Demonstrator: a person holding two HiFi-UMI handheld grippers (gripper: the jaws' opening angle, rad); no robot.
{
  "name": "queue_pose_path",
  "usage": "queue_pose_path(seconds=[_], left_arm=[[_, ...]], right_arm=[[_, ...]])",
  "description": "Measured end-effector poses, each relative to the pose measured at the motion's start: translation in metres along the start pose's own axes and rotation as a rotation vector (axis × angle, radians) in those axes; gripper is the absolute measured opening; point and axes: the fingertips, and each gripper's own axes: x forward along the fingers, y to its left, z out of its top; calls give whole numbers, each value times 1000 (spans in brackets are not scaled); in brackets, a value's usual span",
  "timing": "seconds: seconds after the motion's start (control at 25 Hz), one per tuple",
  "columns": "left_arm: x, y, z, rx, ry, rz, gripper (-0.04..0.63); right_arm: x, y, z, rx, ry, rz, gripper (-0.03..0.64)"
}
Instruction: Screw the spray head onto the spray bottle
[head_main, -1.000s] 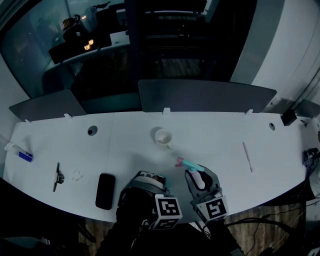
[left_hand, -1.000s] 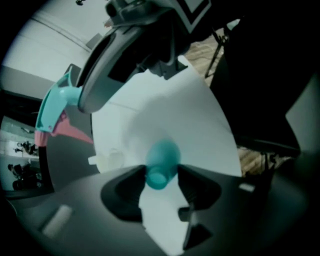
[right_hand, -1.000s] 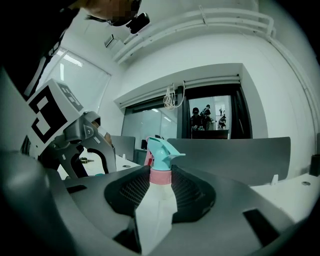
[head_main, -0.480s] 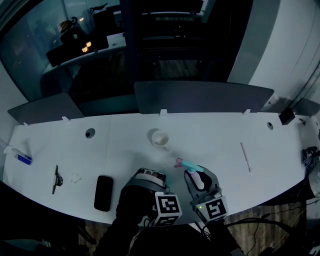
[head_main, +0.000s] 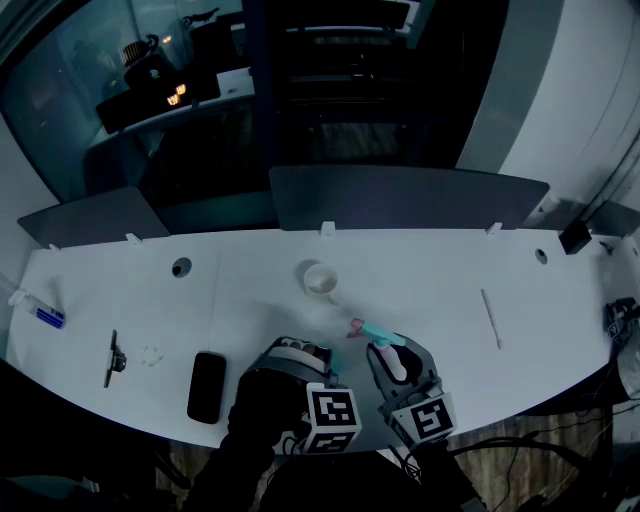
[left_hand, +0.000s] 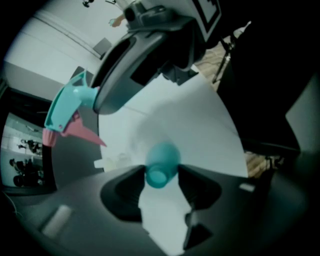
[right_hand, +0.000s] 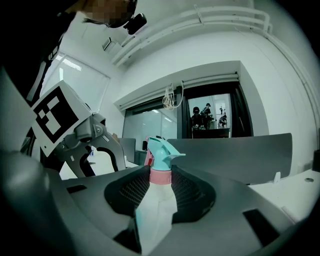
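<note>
My right gripper (head_main: 393, 352) lies level near the table's front edge, shut on the white spray bottle (head_main: 398, 364). The bottle's teal spray head (head_main: 377, 331) with its pink trigger points away from me. In the right gripper view the pads (right_hand: 135, 192) press the bottle (right_hand: 155, 212) just below its pink collar (right_hand: 161, 176). My left gripper (head_main: 296, 352) points steeply down just left of it. Its jaws (left_hand: 161, 172) are shut on a small teal cylinder (left_hand: 162, 160) with an open end. The spray head (left_hand: 67, 107) shows at that view's upper left.
On the white table (head_main: 430, 270) a black phone (head_main: 207, 384) lies left of the grippers. A white cup (head_main: 321, 277) stands behind them. A thin stick (head_main: 490, 318) lies at the right, and a small metal tool (head_main: 115, 358) and a little bottle (head_main: 40, 312) at the far left. Grey dividers (head_main: 410, 195) line the back.
</note>
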Motion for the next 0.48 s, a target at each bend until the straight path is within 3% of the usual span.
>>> queue_pose_path(seconds=[0.32,0.48], left_arm=[[3,11,0,-14,-12,43,216],[0,12,-5,-73,-45,56,218]], right_arm=[[0,-1,0,-2,-5,1,126],[-1,-3,-2,-3,-1,-3,126]])
